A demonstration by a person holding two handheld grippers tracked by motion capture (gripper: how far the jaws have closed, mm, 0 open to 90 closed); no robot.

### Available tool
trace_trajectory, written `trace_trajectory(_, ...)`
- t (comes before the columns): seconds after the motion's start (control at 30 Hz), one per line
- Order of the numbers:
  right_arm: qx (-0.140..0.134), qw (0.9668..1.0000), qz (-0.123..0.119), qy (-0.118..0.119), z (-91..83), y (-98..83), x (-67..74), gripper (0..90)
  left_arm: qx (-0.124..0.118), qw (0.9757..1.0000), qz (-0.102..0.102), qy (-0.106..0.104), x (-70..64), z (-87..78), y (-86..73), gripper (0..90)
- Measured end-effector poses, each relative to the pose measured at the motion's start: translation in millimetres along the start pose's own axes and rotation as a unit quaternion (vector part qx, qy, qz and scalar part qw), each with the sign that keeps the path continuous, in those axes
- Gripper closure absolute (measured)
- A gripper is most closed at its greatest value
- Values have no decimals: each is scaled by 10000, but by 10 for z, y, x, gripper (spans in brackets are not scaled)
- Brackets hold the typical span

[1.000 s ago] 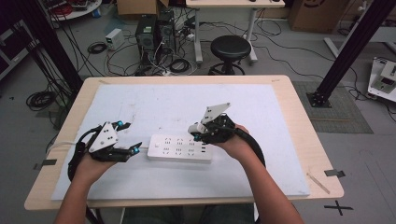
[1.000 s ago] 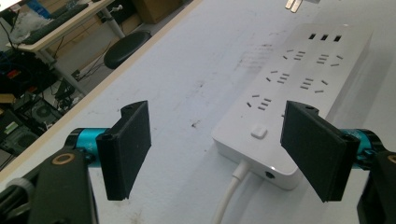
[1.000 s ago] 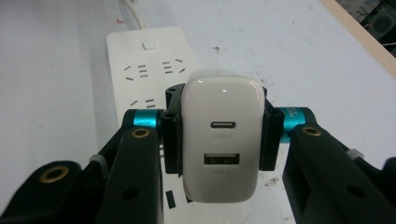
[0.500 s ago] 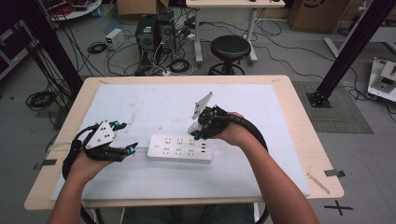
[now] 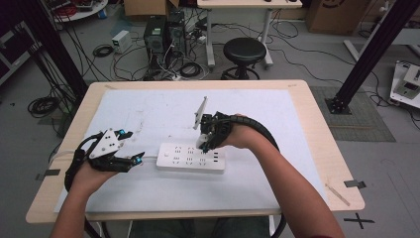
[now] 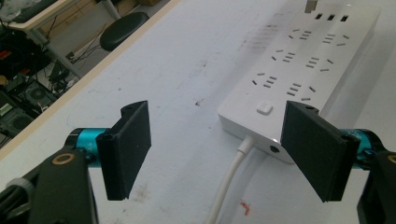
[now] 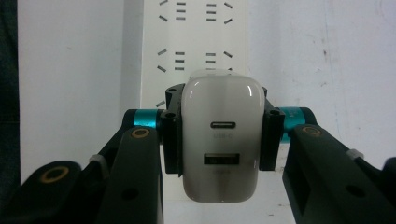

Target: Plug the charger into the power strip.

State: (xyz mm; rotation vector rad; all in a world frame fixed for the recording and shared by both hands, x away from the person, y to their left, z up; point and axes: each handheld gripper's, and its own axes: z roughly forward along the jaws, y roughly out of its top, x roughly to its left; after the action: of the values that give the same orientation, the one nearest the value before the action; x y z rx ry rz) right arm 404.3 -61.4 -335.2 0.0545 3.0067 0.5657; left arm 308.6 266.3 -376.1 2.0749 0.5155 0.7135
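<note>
A white power strip (image 5: 190, 158) lies flat on the white mat, and I also see the strip (image 6: 299, 74) in the left gripper view and the strip (image 7: 194, 42) in the right gripper view. My right gripper (image 5: 203, 144) points down over the strip's right part. That right gripper (image 7: 219, 140) is shut on a white USB charger (image 7: 220, 140) with two ports facing the camera. My left gripper (image 5: 134, 159) rests at the strip's left end, beside the white cable (image 6: 229, 182). The left gripper (image 6: 215, 149) stands open with nothing between its jaws.
The white mat (image 5: 148, 111) covers most of the wooden table (image 5: 317, 124). Beyond the far edge are a black stool (image 5: 244, 52), computer towers (image 5: 163, 34) and floor cables. A black frame post (image 5: 369, 54) stands at the right.
My right gripper has tipped from level to pointing down and shifted left over the strip with the charger. The left gripper drew slightly left and back.
</note>
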Motion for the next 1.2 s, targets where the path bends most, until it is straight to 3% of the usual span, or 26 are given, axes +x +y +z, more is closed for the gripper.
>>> trace_trajectory(0.47,583,9969,-411,324,145,184,-47,630,17,10000,-49,41,6,-38,-49,244)
trace_trajectory(0.63,818,9951,-436,347,202,201,-62,630,30,10000,-72,53,14,-51,-72,244)
trace_trajectory(1.2,1010,9937,-371,305,337,188,-111,632,-9,9999,-132,78,13,-45,-132,244)
